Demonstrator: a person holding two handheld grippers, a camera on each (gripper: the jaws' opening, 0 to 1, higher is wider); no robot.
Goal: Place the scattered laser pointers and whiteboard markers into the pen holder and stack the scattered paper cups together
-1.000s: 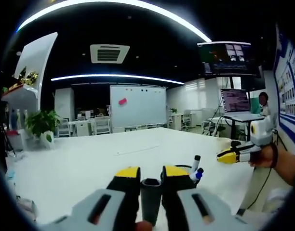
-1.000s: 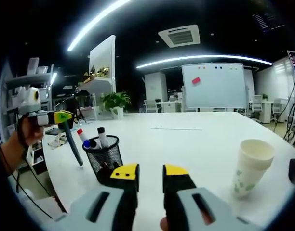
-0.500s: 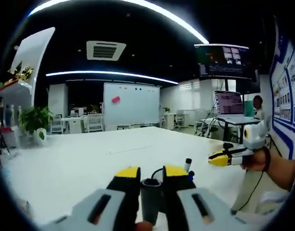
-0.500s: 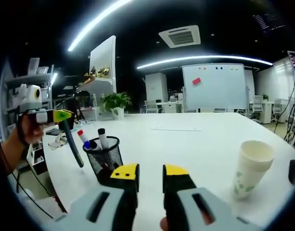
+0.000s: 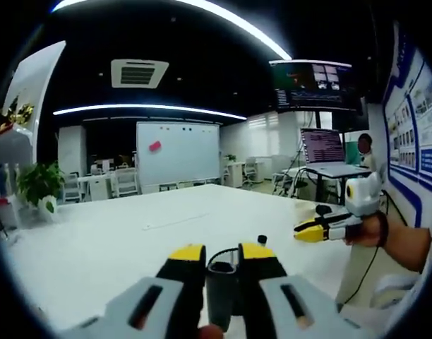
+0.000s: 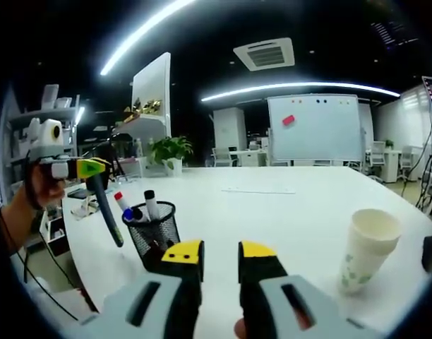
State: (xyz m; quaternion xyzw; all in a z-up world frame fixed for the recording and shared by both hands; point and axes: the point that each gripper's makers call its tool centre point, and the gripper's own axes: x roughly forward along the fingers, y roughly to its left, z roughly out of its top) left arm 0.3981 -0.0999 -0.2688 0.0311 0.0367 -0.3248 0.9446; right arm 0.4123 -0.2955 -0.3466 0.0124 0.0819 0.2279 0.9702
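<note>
Dark laser pointer (image 6: pixel 107 217) clamped in left gripper (image 6: pixel 89 171), hanging just beside mesh pen holder (image 6: pixel 153 237) near table's (image 6: pixel 286 212) left edge. Insertion step; next: lift, centre over rim, lower. Right gripper (image 6: pixel 220 253) open, empty. Paper cup (image 6: pixel 366 247) at right

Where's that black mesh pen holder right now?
In the right gripper view the pen holder stands on the white table, left of centre, just beyond the right gripper.
</note>
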